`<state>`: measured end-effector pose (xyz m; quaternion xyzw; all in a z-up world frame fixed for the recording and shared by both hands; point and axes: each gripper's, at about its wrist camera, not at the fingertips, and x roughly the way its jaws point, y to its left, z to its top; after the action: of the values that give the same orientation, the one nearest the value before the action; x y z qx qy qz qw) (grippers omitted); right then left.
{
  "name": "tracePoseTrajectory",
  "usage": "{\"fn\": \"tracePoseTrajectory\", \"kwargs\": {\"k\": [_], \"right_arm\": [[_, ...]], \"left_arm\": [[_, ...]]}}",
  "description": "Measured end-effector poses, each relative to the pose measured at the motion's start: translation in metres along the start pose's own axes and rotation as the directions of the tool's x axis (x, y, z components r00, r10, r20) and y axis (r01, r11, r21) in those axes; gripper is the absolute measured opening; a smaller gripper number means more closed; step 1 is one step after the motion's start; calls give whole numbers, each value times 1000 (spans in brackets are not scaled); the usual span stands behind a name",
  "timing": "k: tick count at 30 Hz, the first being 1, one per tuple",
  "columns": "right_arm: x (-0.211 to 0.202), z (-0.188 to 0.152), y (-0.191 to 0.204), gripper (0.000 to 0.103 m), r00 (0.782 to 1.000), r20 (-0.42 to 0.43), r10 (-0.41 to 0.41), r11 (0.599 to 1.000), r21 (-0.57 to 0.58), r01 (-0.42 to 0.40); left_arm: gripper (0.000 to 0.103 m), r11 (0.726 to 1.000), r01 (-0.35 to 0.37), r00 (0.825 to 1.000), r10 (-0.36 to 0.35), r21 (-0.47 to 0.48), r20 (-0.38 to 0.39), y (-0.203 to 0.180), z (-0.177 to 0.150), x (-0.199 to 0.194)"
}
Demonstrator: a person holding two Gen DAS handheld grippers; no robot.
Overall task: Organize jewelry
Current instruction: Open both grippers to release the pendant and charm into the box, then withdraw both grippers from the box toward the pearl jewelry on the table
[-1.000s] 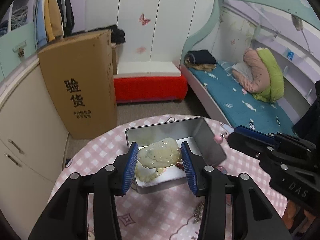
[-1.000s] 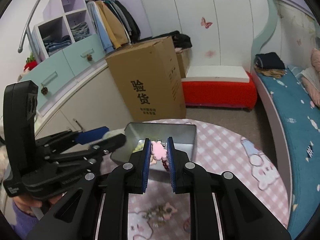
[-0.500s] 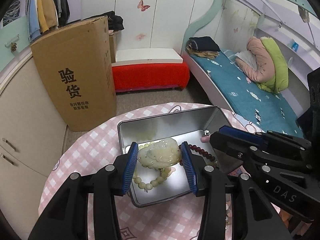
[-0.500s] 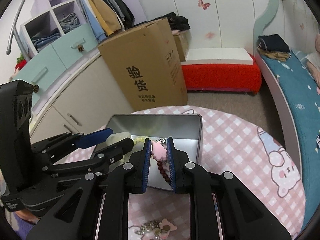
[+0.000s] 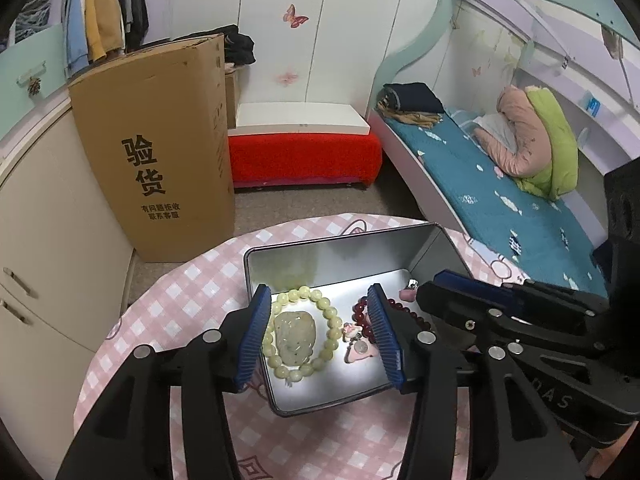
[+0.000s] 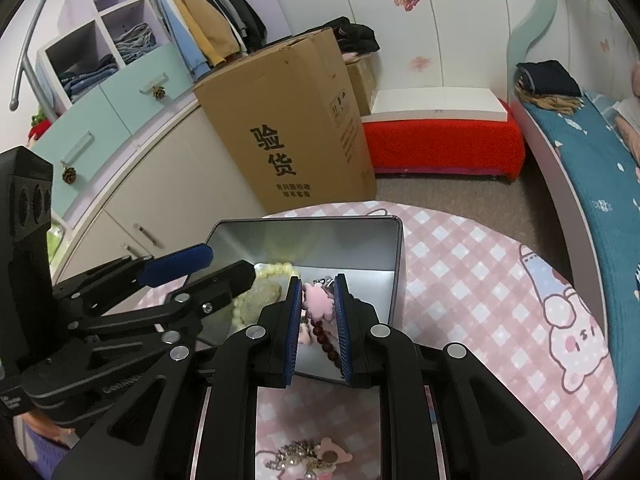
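The left gripper (image 5: 322, 330) stands with its ribbed blue pads apart, the jaws having just been opening; between them, untouched, a pale green bead bracelet (image 5: 302, 334) with a carved jade-like pendant lies flat on the floor of an open metal tin (image 5: 340, 252). The bracelet's oval runs lengthwise away from the fingers. The right gripper (image 6: 318, 300) pinches a soft pink flower-shaped charm (image 6: 317, 301); dark red round beads (image 6: 325, 340) hang from it down into the same tin, just right of the green bracelet. The tin is rectangular, smooth and reflective, resting on a round table under a pink checked cloth (image 6: 460, 264). Beyond stand a cardboard box (image 5: 160, 148), a red bench (image 5: 304, 152) and a bed with a teal sheet (image 5: 500, 196).
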<state>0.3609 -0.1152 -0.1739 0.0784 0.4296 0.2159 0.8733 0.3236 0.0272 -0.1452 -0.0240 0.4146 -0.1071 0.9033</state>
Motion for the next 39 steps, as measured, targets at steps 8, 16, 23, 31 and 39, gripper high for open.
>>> {"fn": "tracePoseTrajectory", "kwargs": {"k": [8,16,23,31,39], "right_arm": [[-6,-1,-1,19,1000,8,5,1000,8,-5],[-31,-4,1,25,999,42,2,1000,10,-2],[-72,-13,2,47,993,111,-38,999,5,38],[-108,-45,-9,52,985,144,-95,995,14,94],[-115,-90,-32,52,988,113,-107,993,61,100]], "left_arm": [[53,1000,-5,1000,5,-4,16,-1,0,-8],[69,1000,-6,997,7,-13,74,-3,-3,-34],[80,1000,7,991,-3,-29,137,-11,-11,-66],[80,1000,20,989,-18,-11,144,-31,-40,-86],[80,999,39,996,-37,-20,84,-50,-81,-77]]}}
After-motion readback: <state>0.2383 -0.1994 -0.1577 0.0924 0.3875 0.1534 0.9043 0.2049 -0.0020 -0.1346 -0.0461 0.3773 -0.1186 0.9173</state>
